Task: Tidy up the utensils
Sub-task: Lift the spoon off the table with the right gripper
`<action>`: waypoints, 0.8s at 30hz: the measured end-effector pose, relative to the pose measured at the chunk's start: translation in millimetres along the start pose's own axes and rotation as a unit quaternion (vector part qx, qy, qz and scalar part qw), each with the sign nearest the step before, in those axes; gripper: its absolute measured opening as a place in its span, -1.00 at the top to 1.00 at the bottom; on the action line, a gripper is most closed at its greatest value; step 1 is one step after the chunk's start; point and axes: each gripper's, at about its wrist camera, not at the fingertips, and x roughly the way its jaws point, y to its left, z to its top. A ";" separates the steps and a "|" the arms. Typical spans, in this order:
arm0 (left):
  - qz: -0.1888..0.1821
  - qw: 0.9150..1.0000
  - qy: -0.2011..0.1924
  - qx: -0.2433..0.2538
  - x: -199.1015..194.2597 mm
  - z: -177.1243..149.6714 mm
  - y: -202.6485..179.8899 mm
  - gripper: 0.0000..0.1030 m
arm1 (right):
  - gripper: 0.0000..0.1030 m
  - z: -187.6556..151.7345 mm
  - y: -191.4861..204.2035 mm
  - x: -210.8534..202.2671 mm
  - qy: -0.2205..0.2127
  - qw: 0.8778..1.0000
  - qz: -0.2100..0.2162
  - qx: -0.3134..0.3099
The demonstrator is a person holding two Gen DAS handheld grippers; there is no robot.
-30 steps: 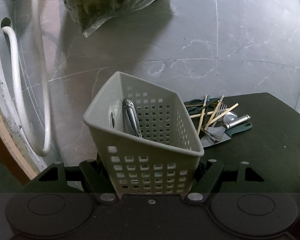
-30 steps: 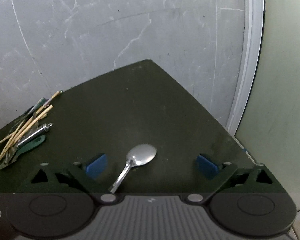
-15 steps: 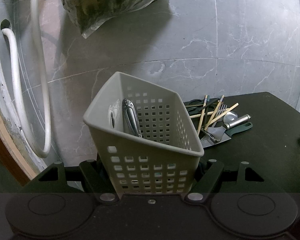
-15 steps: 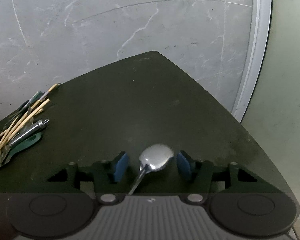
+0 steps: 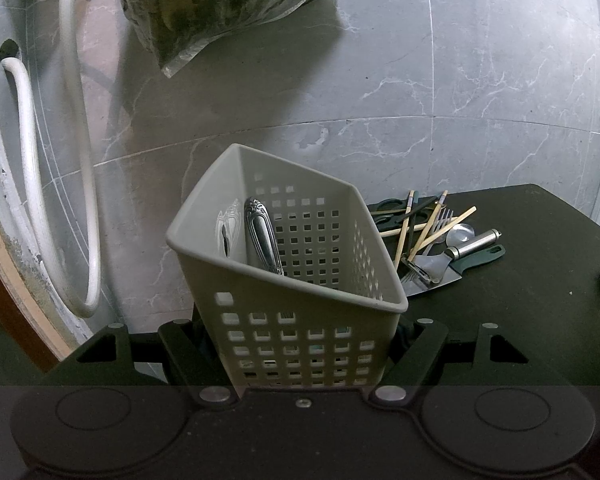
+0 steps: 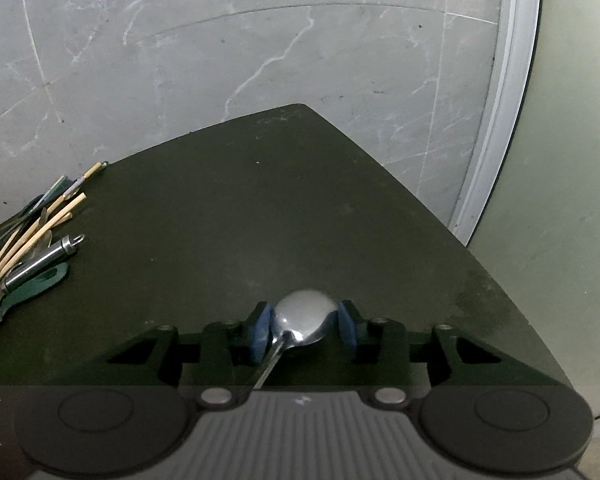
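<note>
My left gripper (image 5: 304, 344) is shut on the lower part of a beige perforated basket (image 5: 300, 300), held tilted off the left end of the dark table (image 5: 520, 300). An ornate silver handle (image 5: 262, 236) and another utensil stand inside it. On the table lies a silver spoon (image 6: 304, 316). My right gripper (image 6: 305, 326) is closing its jaws on the spoon's bowl, with a blue pad (image 6: 260, 330) against each side. A pile of chopsticks, forks, a peeler and a green-handled tool (image 5: 432, 240) lies at the table's far left corner (image 6: 28, 248).
The table's pointed far corner (image 6: 300, 106) juts over grey marble floor. A white hose (image 5: 88, 160) and a plastic bag of dark stuff (image 5: 228, 4) lie on the floor at the left. A white baseboard (image 6: 500, 120) and pale wall run along the right.
The right gripper has moved forward over the spoon, and its blue pads have drawn in from wide apart to the sides of the bowl. The left gripper and basket have stayed put.
</note>
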 end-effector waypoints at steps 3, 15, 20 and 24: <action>0.000 1.000 0.000 0.000 0.1 0.0 -0.1 -0.49 | 0.24 0.6 0.7 0.8 -0.001 1.000 0.003 0.000; 0.000 1.000 0.000 0.000 0.3 0.0 -0.2 -0.49 | 0.29 -0.4 6.3 -1.8 -0.004 1.000 0.009 -0.014; 0.000 1.000 0.000 0.000 0.3 0.2 -0.1 -0.49 | 0.30 1.3 8.2 -2.8 -0.005 1.000 0.015 -0.013; 0.000 1.000 0.000 0.000 0.3 0.3 -0.1 -0.49 | 0.32 -0.2 8.9 -3.7 -0.007 1.000 0.026 -0.008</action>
